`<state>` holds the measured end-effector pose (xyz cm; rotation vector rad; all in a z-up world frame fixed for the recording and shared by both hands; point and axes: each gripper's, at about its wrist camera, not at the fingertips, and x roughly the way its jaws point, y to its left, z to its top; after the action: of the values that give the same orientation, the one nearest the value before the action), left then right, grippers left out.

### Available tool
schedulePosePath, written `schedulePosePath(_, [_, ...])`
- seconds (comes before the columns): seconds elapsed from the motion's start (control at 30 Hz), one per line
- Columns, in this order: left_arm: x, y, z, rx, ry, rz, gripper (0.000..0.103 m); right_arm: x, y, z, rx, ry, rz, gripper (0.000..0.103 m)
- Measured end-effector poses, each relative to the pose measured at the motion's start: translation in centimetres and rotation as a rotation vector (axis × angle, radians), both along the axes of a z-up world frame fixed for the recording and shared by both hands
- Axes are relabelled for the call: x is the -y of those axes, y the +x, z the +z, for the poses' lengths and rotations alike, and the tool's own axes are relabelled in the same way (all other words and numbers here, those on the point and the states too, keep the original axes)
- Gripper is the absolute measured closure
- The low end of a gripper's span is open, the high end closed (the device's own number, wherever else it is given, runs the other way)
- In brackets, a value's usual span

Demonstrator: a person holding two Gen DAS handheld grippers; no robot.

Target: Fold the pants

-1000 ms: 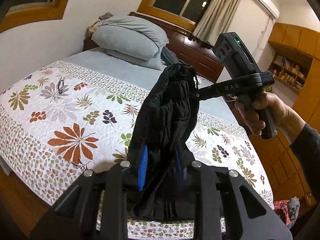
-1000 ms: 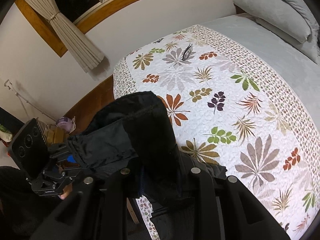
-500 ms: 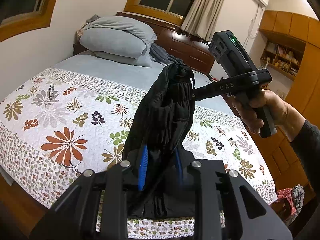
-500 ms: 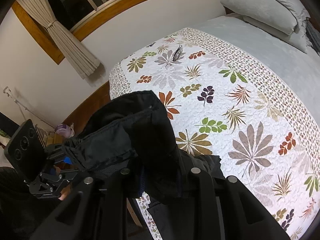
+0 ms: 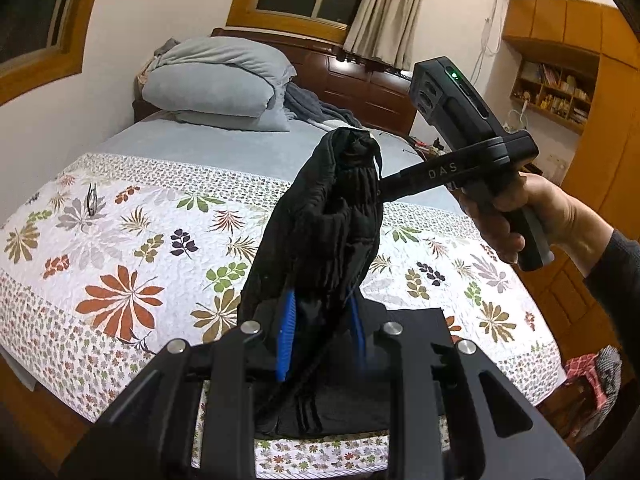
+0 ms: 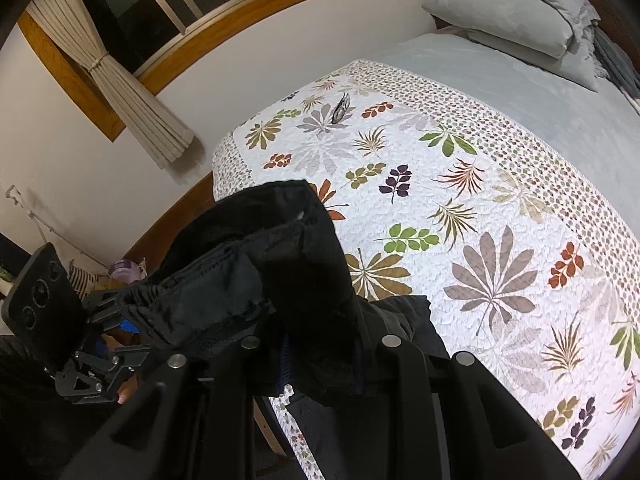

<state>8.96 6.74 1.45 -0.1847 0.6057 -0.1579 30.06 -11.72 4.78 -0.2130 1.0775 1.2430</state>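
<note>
Black pants [image 5: 332,224] hang bunched in the air over the near edge of the bed [image 5: 132,240], stretched between both tools. Left gripper [image 5: 320,336] jaws clamped on one end; right gripper [image 6: 320,360] jaws clamped on the other. Risk: the thick wad slips from either grip, or lands crumpled because the layers are twisted. Glasses [image 5: 92,200] lie far left.

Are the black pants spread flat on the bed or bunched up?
Bunched up: the black pants hang between the left gripper and right gripper.
</note>
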Motion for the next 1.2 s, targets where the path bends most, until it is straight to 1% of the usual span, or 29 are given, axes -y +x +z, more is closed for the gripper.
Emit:
schedulePosePath(0.1, [1.2,0.0,0.0,0.006,0.041,-0.007,0.08,0.8,0.2,-0.5,-0.006,0.012,-0.008,0.079])
schedulePosePath(0.4, [3.9,0.5,-0.5,0.0,0.083,-0.036,0.08,3.3,0.8,-2.0,-0.027,0.031,-0.031,0.079])
schedulePosePath(0.73, [7.0,0.9,-1.3,-0.012,0.1,-0.086,0.08,5.6,1.4,-3.5,-0.032,0.043,-0.047,0.079])
schedulePosePath(0.97, [8.9,1.4,-2.5,-0.035,0.101,-0.124,0.082,7.6,1.8,-5.2,-0.046,0.052,-0.062,0.079])
schedulePosePath(1.2, [10.7,1.6,-4.1,-0.062,0.089,-0.172,0.082,9.7,1.7,-6.8,-0.04,0.066,-0.06,0.079])
